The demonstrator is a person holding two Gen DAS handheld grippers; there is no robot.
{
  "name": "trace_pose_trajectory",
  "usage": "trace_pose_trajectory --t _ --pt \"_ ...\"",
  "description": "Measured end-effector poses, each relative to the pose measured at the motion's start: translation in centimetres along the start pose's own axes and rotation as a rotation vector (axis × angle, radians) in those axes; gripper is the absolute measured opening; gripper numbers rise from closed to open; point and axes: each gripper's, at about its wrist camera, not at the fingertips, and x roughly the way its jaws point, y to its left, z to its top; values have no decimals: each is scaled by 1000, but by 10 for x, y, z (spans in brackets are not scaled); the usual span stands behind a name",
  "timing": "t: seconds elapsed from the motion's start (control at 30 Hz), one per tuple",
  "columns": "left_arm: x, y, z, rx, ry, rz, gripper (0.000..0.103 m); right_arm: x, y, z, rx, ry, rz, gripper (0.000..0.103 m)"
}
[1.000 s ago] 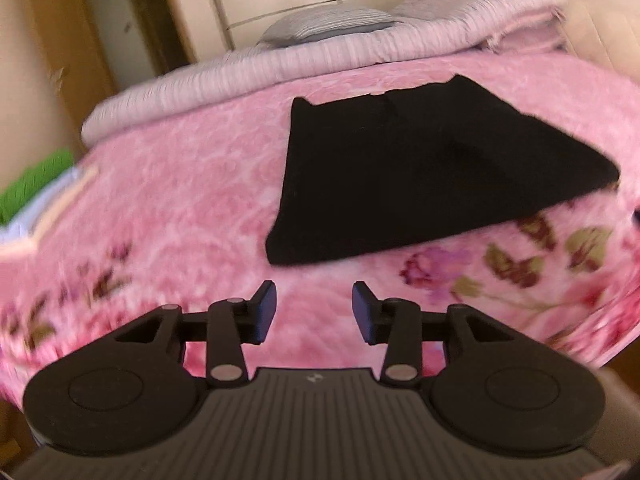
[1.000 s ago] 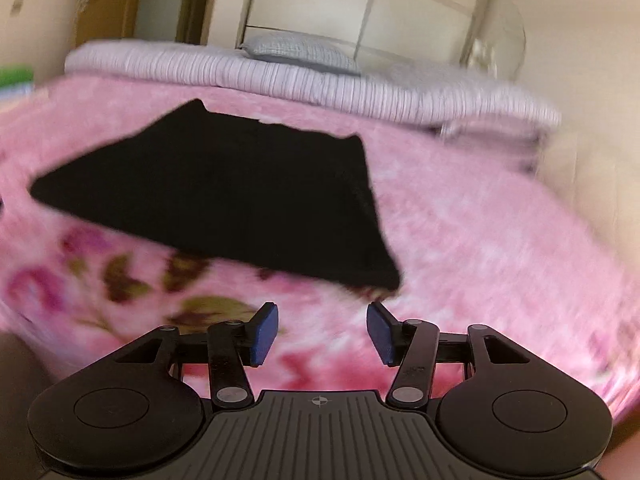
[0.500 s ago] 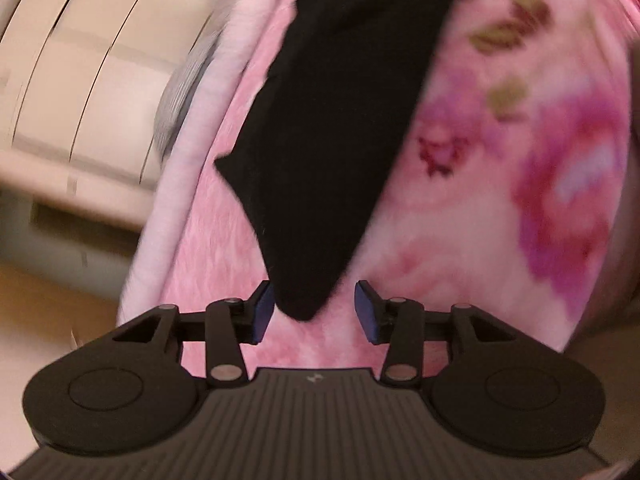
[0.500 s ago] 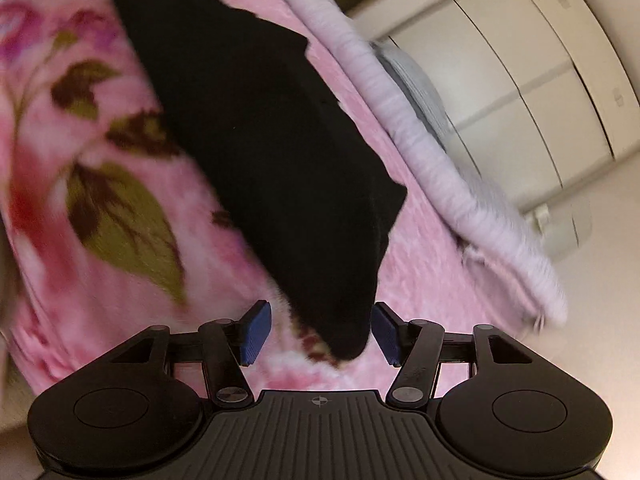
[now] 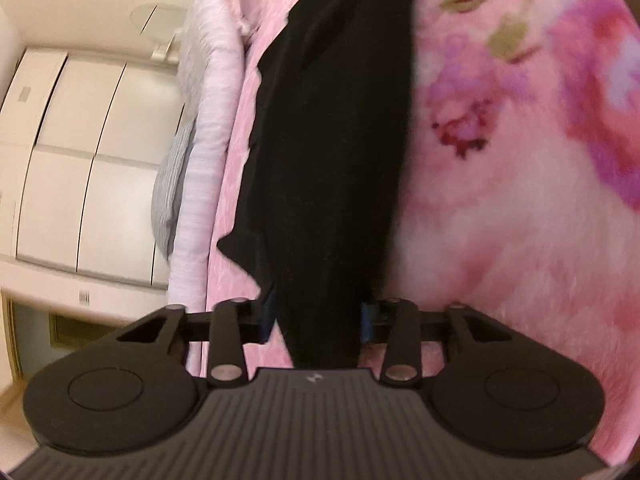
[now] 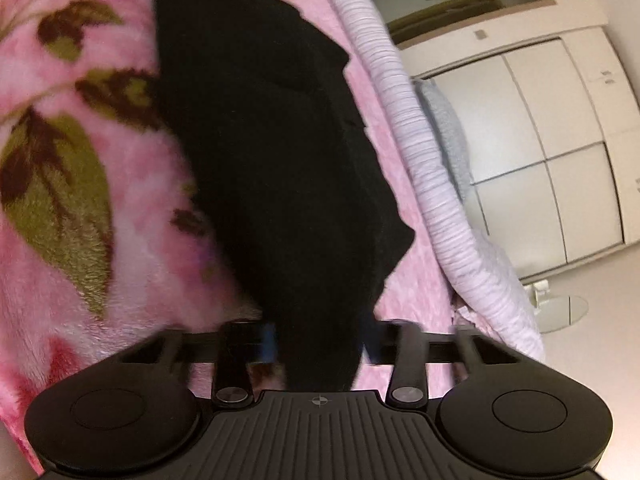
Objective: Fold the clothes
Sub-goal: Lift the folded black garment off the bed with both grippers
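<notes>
**Both grippers closing on the corners of a black garment**

While the flat black knitted garment (image 5: 328,152) lies spread on the fluffy pink blanket with a flower-and-leaf print (image 5: 520,208), each gripper has one of its near corners between its fingers. Seen from the left wrist, the left gripper (image 5: 318,318) is rolled onto its side, so the bed appears to run up the picture; its jaws are closing, and the garment's corner fills the gap between the blue pads (image 5: 267,316), which look to be touching the cloth on both sides. From the right wrist, the right gripper (image 6: 320,342) is rolled the other way, its jaws are also closing, and the garment's other near corner (image 6: 280,168) fills the space between its blue pads (image 6: 269,342), which appear to press on the fabric, though that area is blurred. Beyond the garment, along the far edge of the bed, lies a rolled pale lilac striped quilt (image 6: 424,168) with a grey striped pillow (image 5: 170,184) beside it. Behind these stand cream panelled cupboard doors (image 6: 536,128).
</notes>
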Motion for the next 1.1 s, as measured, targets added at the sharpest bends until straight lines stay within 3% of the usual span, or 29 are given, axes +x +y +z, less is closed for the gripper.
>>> trace_pose_trajectory --t 0.1,0.4,0.93,1.1 --pt "-1 -5 -6 38 -35 -14 15 3 7 -3 -42 3 -2 12" --pt "-20 12 -14 -14 -66 -85 8 -14 -10 -2 -12 0 58 8" --pt "-179 -14 1 -128 -82 -169 9 -178 47 -22 43 -3 205 8" --pt "-203 -5 1 -158 -88 -200 10 -217 49 -24 47 -19 260 8"
